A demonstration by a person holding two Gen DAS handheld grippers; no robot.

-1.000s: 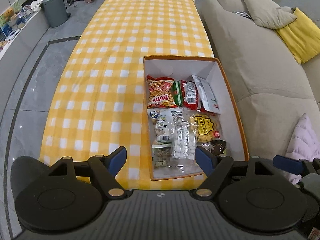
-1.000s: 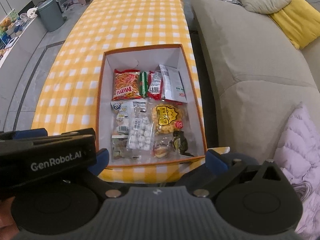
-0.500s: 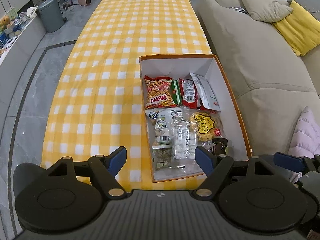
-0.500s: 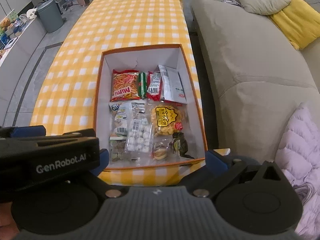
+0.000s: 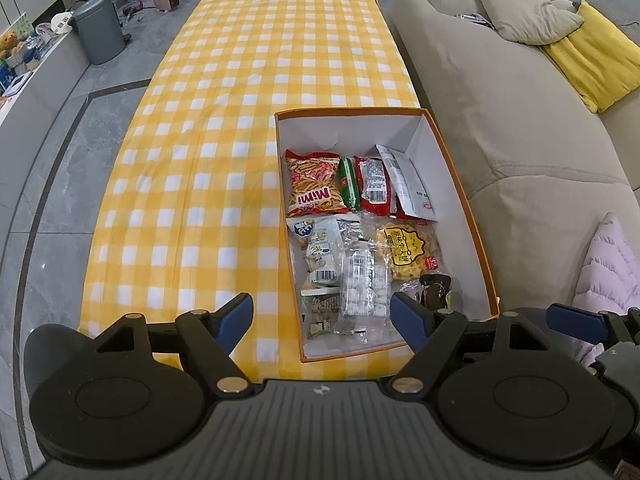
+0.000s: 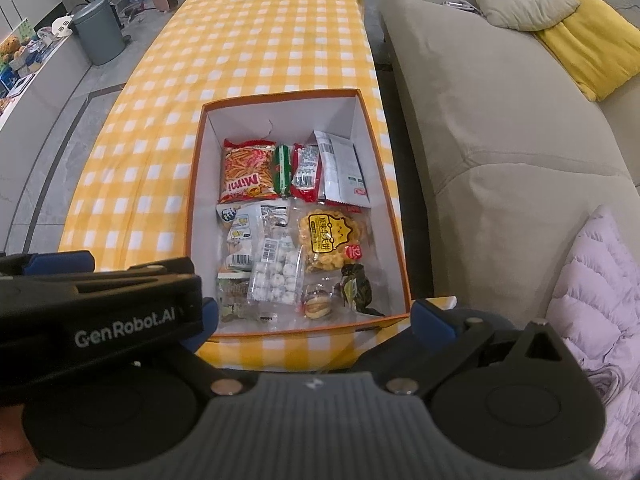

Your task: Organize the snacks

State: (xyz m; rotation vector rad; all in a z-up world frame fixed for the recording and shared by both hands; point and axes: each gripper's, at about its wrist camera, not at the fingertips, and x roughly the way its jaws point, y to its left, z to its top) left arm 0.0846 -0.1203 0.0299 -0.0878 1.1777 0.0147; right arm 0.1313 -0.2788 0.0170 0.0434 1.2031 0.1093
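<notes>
An orange-rimmed cardboard box (image 5: 348,128) (image 6: 280,116) with a white inside stands on the near right part of the yellow checked table (image 5: 224,140). It holds several snack packs. A red Mimi bag (image 5: 314,184) (image 6: 250,176) lies at the back. A yellow cookie pack (image 5: 406,250) (image 6: 332,240) and a clear bag of white sweets (image 5: 366,280) (image 6: 276,276) lie nearer. My left gripper (image 5: 322,316) hangs open over the box's near end, holding nothing. My right gripper (image 6: 318,318) is open over the near rim, its left finger partly hidden behind the left gripper's body (image 6: 100,308).
A beige sofa (image 5: 500,100) runs along the table's right side, with a yellow cushion (image 5: 592,52) and a pink quilted cloth (image 5: 608,264) on it. A grey bin (image 5: 100,28) stands on the floor at the far left. Bare tablecloth lies left of and beyond the box.
</notes>
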